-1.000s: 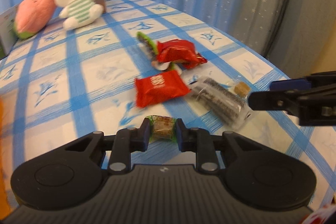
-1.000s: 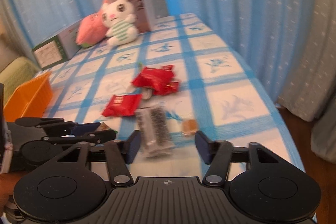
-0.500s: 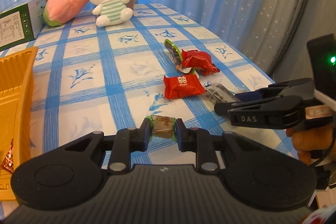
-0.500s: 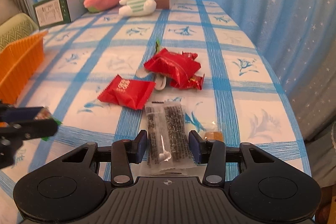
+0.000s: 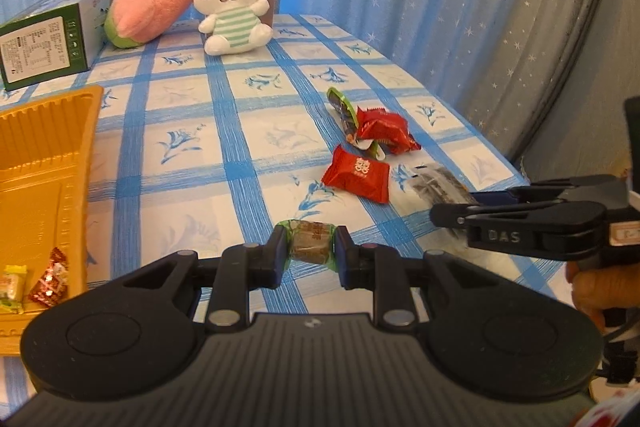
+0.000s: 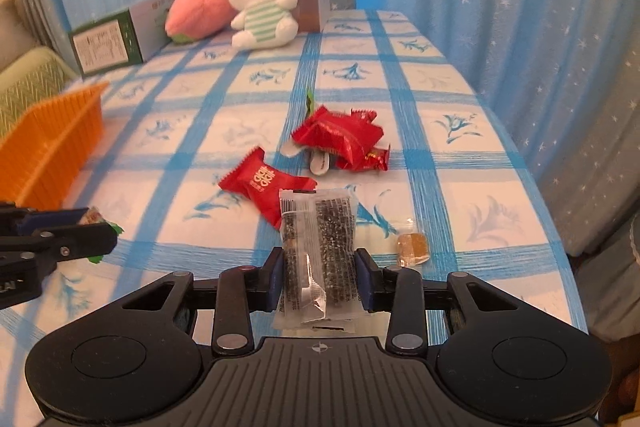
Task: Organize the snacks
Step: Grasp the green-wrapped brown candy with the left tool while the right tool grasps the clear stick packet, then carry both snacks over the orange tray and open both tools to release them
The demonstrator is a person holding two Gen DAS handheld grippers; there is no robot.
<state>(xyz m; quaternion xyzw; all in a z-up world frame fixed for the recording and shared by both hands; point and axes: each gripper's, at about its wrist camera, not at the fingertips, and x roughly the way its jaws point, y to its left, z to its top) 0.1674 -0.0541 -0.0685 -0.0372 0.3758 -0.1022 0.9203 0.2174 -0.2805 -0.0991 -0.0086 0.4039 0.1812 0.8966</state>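
My left gripper (image 5: 311, 254) is shut on a small brown candy in a green-ended wrapper (image 5: 311, 242), held above the checked tablecloth. It also shows at the left of the right wrist view as the left gripper (image 6: 96, 227). My right gripper (image 6: 319, 277) has its jaws closing on a clear packet of dark sesame bars (image 6: 318, 251), and the pads touch its long sides. In the left wrist view the right gripper (image 5: 452, 207) covers most of that clear packet (image 5: 434, 181). A flat red packet (image 6: 266, 183), a heap of red wrappers (image 6: 340, 139) and a small amber sweet (image 6: 412, 247) lie on the cloth.
An orange tray (image 5: 44, 155) sits at the left with a few wrapped sweets (image 5: 48, 279) in it. A white plush rabbit (image 5: 234, 13), a pink plush (image 5: 148, 11) and a green box (image 5: 44, 39) stand at the back. The table edge (image 6: 552, 227) and curtains are close on the right.
My left gripper has risen and drawn back toward the tray with the candy in it. The right gripper's jaws have narrowed around the clear packet, which now sits deeper between the fingers.
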